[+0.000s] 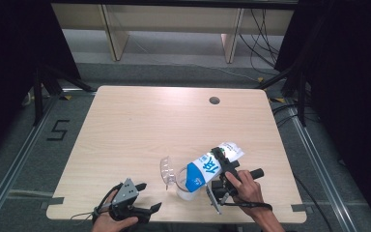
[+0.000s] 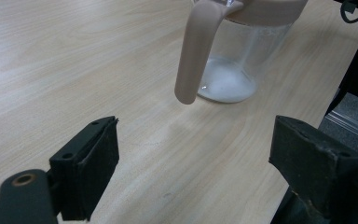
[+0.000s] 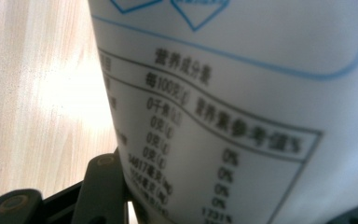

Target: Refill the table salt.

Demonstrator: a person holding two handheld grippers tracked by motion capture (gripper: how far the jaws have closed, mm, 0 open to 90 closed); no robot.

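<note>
Step in hand: pouring from the milk carton (image 1: 211, 166) into the clear jug (image 2: 242, 56), by the look of the tilt
Right gripper (image 1: 221, 159): clamped across the carton's middle, jaws half spread to its width; in the right gripper view the printed side of the carton sits against the jaw at the bottom
Carton: tipped steeply off the gripper's front, its lower blue end hanging over the jug's mouth, its white end raised behind the jaws
Jug: directly under the carton's low end, just ahead of the right hand (image 1: 244, 186); a thin white pool lies at its bottom and its lid (image 1: 165, 169) stands flipped open on the far side from the gripper
Left gripper (image 1: 142, 198): released, jaws spread wide with nothing between them, resting on the table (image 1: 140, 121); the jug's pale handle (image 2: 193, 51) hangs ahead of it, apart from both pads
How far along: early, I judge, since little milk shows in the jug
Next move calls for: keeping the spout over the jug's mouth, then righting the carton gently; the left gripper could steady the handle if the jug shifts
</note>
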